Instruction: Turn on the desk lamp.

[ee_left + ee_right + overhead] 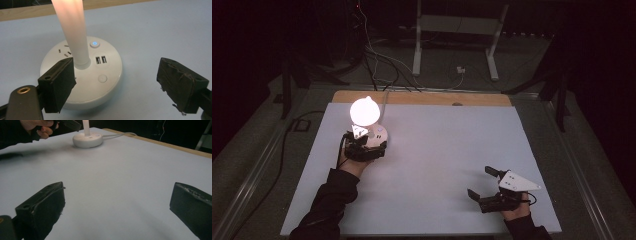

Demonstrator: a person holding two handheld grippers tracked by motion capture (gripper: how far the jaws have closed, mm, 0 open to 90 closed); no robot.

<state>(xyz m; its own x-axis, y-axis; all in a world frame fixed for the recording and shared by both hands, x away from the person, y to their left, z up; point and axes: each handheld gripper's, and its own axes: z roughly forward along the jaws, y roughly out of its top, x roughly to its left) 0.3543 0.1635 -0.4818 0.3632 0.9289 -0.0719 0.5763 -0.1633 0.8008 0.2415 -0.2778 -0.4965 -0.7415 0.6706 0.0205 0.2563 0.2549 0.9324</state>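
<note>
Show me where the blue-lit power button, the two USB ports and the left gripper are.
blue-lit power button [94,44], left gripper view, its lit centre.
USB ports [100,60], left gripper view, between both slots.
left gripper [116,83], left gripper view, midway between fingertips.

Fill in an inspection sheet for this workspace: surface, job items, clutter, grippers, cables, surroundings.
Surface: pale blue board on a wooden table, bare.
Job items: lit white bulb lamp on round white socket base; blue power button glowing.
Clutter: nothing seen.
Grippers: left gripper open, one of its fingers over the base beside the lamp stem; right gripper open over bare board.
Cables: white lead from base.
Surroundings: dark room, white frame legs behind.
</note>
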